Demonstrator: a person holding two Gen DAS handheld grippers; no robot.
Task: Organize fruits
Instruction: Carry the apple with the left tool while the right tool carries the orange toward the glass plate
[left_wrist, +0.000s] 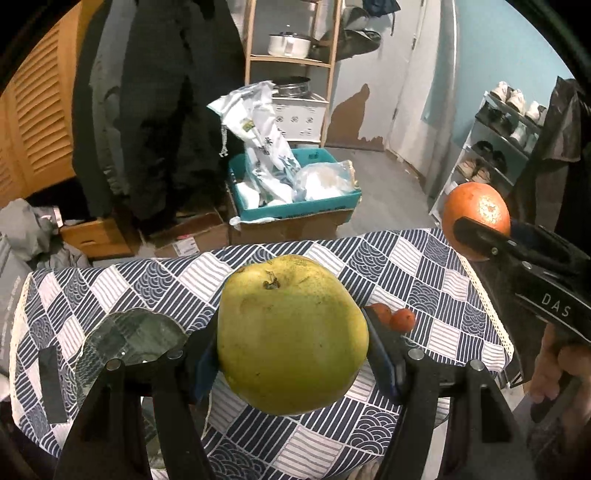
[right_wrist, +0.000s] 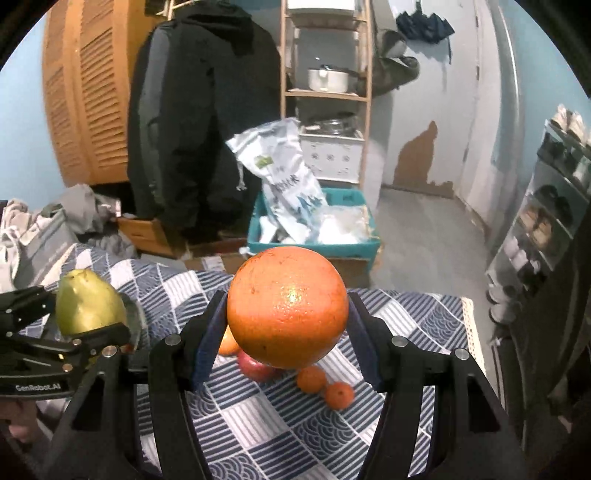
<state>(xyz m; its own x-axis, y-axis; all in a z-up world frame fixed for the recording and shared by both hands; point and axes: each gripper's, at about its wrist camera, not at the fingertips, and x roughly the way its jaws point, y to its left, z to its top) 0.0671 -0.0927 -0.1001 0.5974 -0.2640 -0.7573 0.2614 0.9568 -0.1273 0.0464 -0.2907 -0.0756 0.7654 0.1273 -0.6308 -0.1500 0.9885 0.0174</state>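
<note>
My left gripper (left_wrist: 291, 354) is shut on a large yellow-green pear-like fruit (left_wrist: 291, 332), held in the air above the patterned tablecloth (left_wrist: 166, 280). A big orange (right_wrist: 288, 306) sits clamped between the pads of my right gripper (right_wrist: 286, 332), also lifted off the table. Each gripper shows in the other's view: the right one with the orange (left_wrist: 476, 218) at the right edge, the left one with the green fruit (right_wrist: 88, 306) at the left edge. On the cloth lie two small tangerines (right_wrist: 325, 386), a red apple (right_wrist: 255, 367) and a partly hidden orange-yellow fruit (right_wrist: 227, 343).
A glass plate (left_wrist: 129, 339) lies on the cloth at the left. Beyond the table's far edge stand a teal crate (left_wrist: 295, 206) with bags on cardboard boxes, a wooden shelf (left_wrist: 291, 59), hanging dark coats and a shoe rack (left_wrist: 495, 147). A hand (left_wrist: 554, 369) grips the right tool.
</note>
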